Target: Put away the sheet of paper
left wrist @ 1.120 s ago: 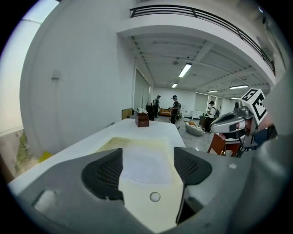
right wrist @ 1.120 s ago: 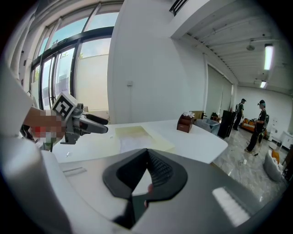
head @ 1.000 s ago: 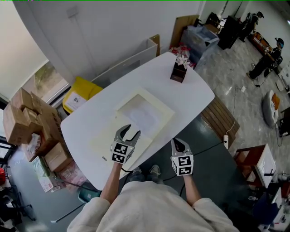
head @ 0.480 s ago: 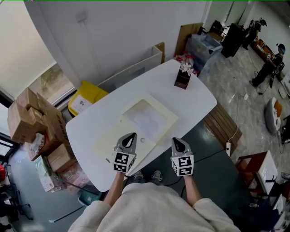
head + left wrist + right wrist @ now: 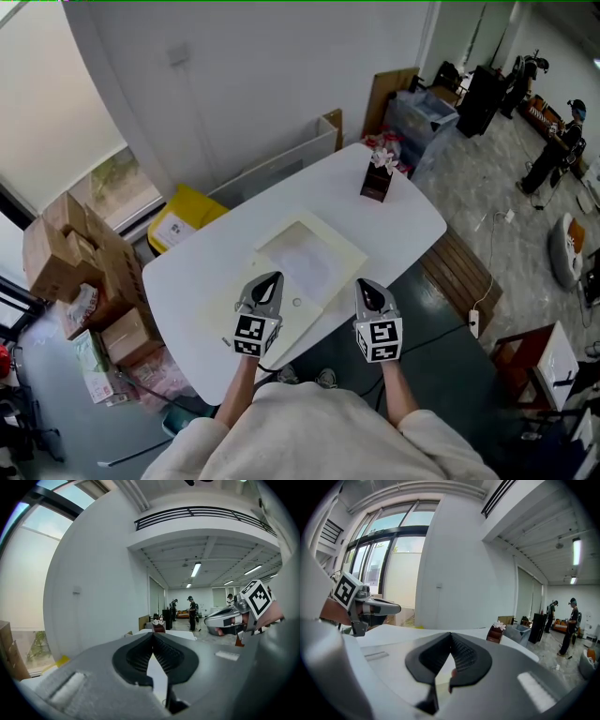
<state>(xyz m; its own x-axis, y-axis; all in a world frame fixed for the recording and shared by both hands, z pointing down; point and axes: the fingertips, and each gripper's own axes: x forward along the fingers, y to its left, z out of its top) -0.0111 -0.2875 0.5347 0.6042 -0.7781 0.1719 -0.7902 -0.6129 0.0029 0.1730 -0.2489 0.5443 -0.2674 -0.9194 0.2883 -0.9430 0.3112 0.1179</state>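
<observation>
This is looking like an open office or lab hall, with big windows running along the left side. At the left, cardboard boxes (image 5: 70, 253) are piling up beside a white table (image 5: 412, 220), while people (image 5: 553, 141) are standing far right under strip lights (image 5: 195, 569).

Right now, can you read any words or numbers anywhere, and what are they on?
No text here can be read.
White label on the yellow container: too small to read.
Cardboard boxes: any print is too small to read.
Left gripper and right gripper: square black-and-white patterns only, no letters.
</observation>
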